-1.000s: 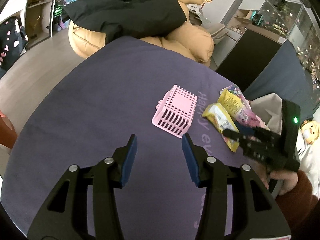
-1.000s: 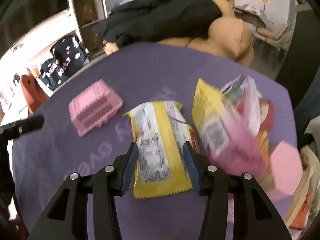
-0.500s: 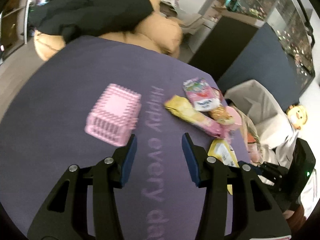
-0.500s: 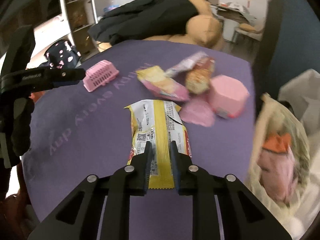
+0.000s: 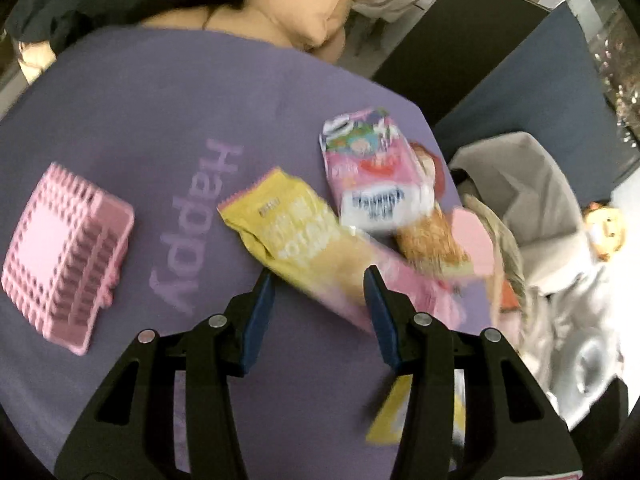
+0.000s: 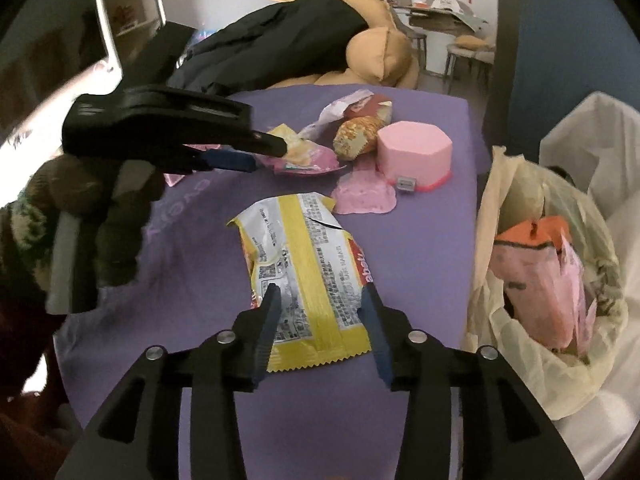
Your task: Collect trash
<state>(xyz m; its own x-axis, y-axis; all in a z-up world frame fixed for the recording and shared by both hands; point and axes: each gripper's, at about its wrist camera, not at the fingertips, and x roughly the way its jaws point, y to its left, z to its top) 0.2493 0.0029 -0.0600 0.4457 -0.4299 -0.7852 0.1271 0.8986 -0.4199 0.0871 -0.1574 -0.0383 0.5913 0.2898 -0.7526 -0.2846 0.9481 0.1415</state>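
Observation:
A yellow and white wrapper (image 6: 304, 256) lies flat on the purple mat (image 6: 200, 360). My right gripper (image 6: 322, 296) hangs over its near end; the jaws are opening and the pads stand clear of its sides. In the left wrist view my left gripper (image 5: 318, 284) is open over the pink end of a yellow and pink wrapper (image 5: 296, 236), without pressing it. A pink and white wrapper (image 5: 376, 176) and a brown snack pack (image 5: 432, 240) lie just beyond. The right wrist view shows my left gripper (image 6: 268, 154) at the far wrappers.
An upturned pink basket (image 5: 68, 256) sits at the mat's left. A pink box (image 6: 416, 156) and a flat pink wrapper (image 6: 364, 196) lie at the far right. A lined trash bag (image 6: 540, 280) with rubbish in it stands beside the mat's right edge. Cushions and a black coat lie behind.
My left gripper swung right, from the pink basket to the wrappers. My right gripper shut on the yellow and white wrapper, drew it back beside the bag, and now stands spread.

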